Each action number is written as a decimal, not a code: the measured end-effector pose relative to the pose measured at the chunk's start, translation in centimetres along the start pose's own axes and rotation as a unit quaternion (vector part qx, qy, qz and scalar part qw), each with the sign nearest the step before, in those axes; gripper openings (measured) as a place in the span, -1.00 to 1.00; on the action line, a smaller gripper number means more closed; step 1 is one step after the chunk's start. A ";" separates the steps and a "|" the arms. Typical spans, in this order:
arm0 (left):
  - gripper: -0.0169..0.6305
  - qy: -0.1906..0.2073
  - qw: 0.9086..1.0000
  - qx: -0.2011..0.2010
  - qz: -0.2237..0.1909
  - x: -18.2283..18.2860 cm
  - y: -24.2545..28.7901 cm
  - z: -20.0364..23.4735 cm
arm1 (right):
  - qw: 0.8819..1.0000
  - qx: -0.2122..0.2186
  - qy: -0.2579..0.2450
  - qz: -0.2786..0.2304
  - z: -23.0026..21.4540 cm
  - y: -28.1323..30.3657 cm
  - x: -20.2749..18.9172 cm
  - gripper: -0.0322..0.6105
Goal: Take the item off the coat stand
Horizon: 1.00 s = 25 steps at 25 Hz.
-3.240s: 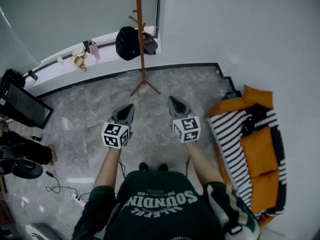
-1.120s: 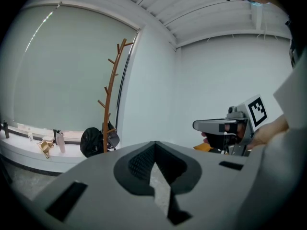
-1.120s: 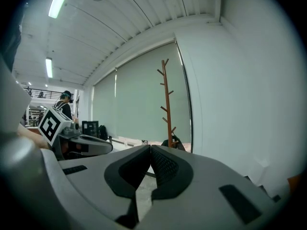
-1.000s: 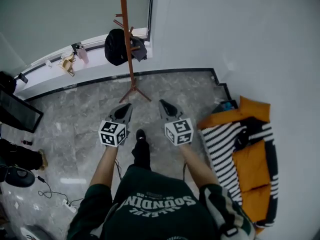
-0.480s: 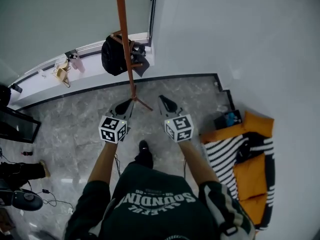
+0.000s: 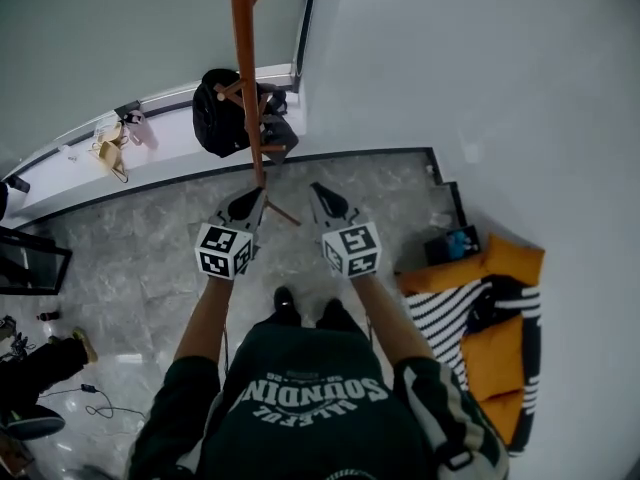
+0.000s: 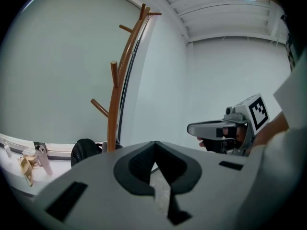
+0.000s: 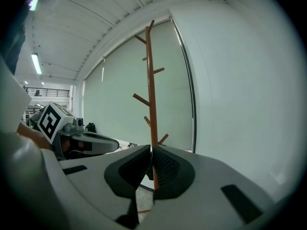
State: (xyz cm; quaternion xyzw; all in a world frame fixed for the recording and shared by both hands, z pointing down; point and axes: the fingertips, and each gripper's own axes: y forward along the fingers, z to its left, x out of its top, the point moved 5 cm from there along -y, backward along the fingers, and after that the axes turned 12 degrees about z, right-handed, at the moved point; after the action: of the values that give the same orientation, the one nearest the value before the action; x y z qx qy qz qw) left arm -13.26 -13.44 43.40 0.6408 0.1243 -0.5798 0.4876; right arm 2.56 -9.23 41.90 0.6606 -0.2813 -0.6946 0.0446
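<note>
A tall brown wooden coat stand (image 6: 246,78) rises by the window corner. A black bag (image 6: 217,118) hangs on one of its low pegs. My left gripper (image 6: 254,198) is held out just short of the pole's foot, shut with nothing in it. My right gripper (image 6: 317,190) is level with it on the right, also shut and empty. In the left gripper view the stand (image 7: 114,104) and the bag (image 7: 85,151) lie ahead to the left, and the right gripper (image 7: 211,128) shows alongside. The right gripper view has the stand (image 8: 150,80) straight ahead.
A white wall (image 6: 450,58) runs along the right. An orange and striped cushion pile (image 6: 500,318) lies on the floor at right, with a blue item (image 6: 462,240) beside it. Small objects (image 6: 110,146) sit on the window sill. A dark screen (image 6: 25,263) stands at left.
The person has stepped toward the coat stand. Both grippers have come nearer its pole and the bag, side by side. Their jaws stay shut.
</note>
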 end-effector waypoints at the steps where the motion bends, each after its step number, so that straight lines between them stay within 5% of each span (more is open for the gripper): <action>1: -0.95 -0.001 1.000 0.001 -0.001 0.2 0.4 0.3 | 1.000 0.001 0.000 -0.002 -0.3 0.4 0.2 -0.90; 15: -0.95 -0.030 0.997 0.073 -0.014 3.3 4.5 1.4 | 0.995 0.087 -0.033 -0.020 -4.4 7.1 3.0 -0.90; 25: -0.95 -0.092 0.980 0.173 -0.032 5.9 6.7 1.3 | 0.981 0.176 -0.084 -0.022 -9.2 10.6 6.1 -0.90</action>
State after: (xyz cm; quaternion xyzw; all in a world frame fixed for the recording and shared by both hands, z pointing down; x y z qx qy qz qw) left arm -7.46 -20.19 41.68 0.6548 -0.0026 -0.6646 0.3599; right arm 7.22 -23.85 41.52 0.6035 -0.3868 -0.6882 -0.1117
